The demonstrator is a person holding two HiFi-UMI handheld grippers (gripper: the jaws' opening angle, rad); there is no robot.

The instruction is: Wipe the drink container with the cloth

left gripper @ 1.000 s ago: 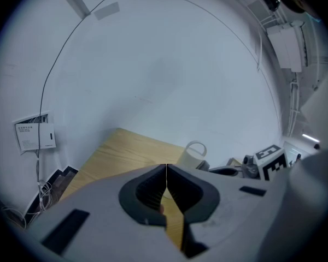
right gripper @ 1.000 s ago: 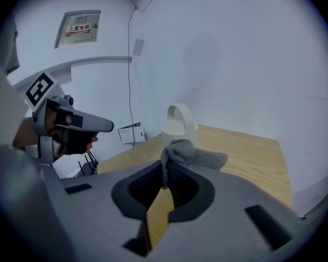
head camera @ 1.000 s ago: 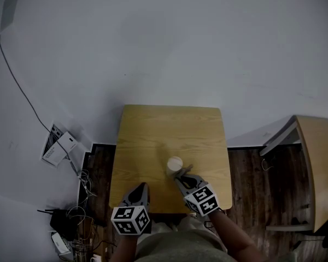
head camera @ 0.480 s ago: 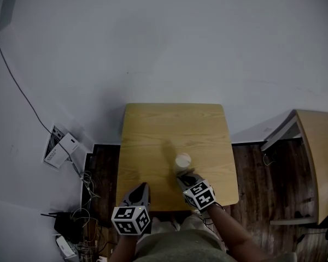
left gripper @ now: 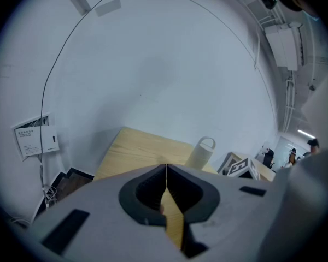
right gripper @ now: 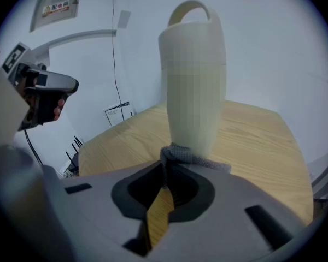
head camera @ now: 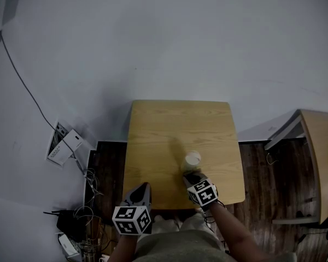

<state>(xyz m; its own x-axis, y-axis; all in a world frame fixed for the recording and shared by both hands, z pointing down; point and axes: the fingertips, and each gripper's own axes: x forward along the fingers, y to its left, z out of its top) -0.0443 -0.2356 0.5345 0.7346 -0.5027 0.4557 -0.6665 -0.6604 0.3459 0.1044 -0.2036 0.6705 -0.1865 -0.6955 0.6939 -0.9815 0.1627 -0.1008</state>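
The cream tumbler (right gripper: 192,75), topped by a loop handle, is stood upright on the near half of the wooden table (head camera: 175,124), toward its right side. The right gripper (right gripper: 165,171) is clamped on a bunched grey cloth (right gripper: 192,157). The cloth is held low against the foot of the tumbler, presumably so that the wall can be wiped from the bottom upward. Whether fabric and tumbler are actually touching cannot be settled from the wide-angle view, though they appear to be. The left gripper (left gripper: 166,171) is kept back over the near left edge of the table, its jaws pressed together on nothing. The tumbler is thus left unsteadied and might be pushed along under pressure.

Against the frame a second earlier, the right gripper is seen more squarely on the near side of the tumbler, rather than angled in from its right. The left gripper is found in the same place. Table and tumbler are shifted rightward together in the head view, which is better put down to head movement than to any displacement.
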